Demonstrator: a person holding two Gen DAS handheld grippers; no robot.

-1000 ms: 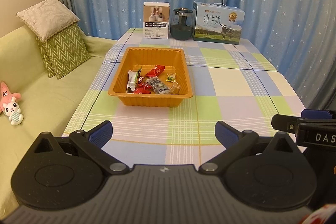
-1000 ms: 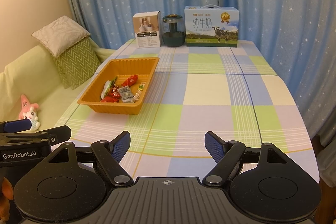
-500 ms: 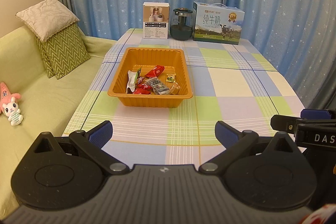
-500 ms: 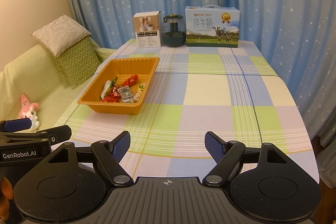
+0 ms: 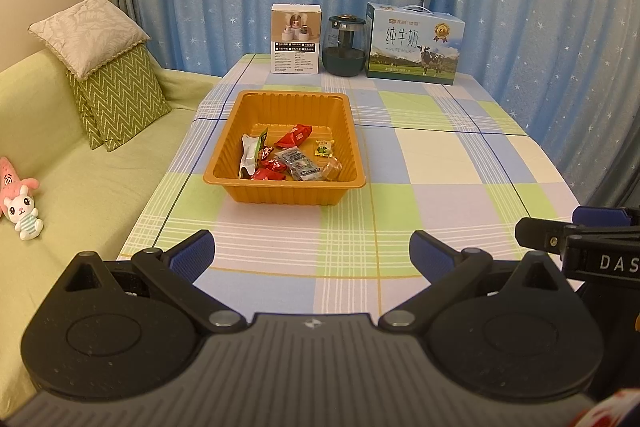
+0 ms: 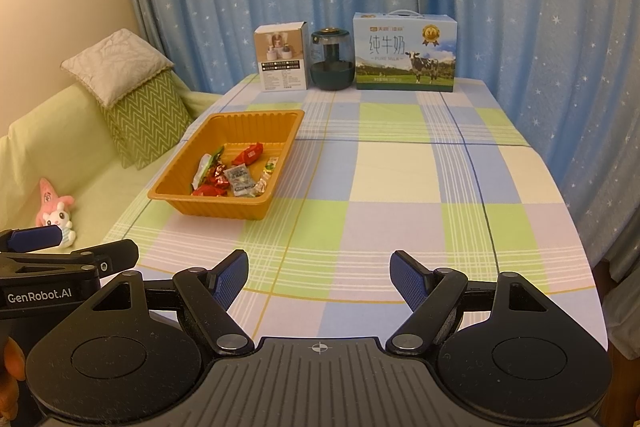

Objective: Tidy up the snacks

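An orange plastic tray sits on the checked tablecloth, left of the table's middle. Inside it lie several wrapped snacks: a red packet, a grey sachet, a white-green wrapper and small candies. My left gripper hovers open over the near table edge, well short of the tray, nothing between its blue pads. My right gripper stands open too, empty, to the right of the left one. Each gripper shows at the other view's edge.
At the table's far end stand a white product box, a dark glass jar and a milk carton box. A green sofa with cushions and a plush toy lies left. Blue star curtains hang behind.
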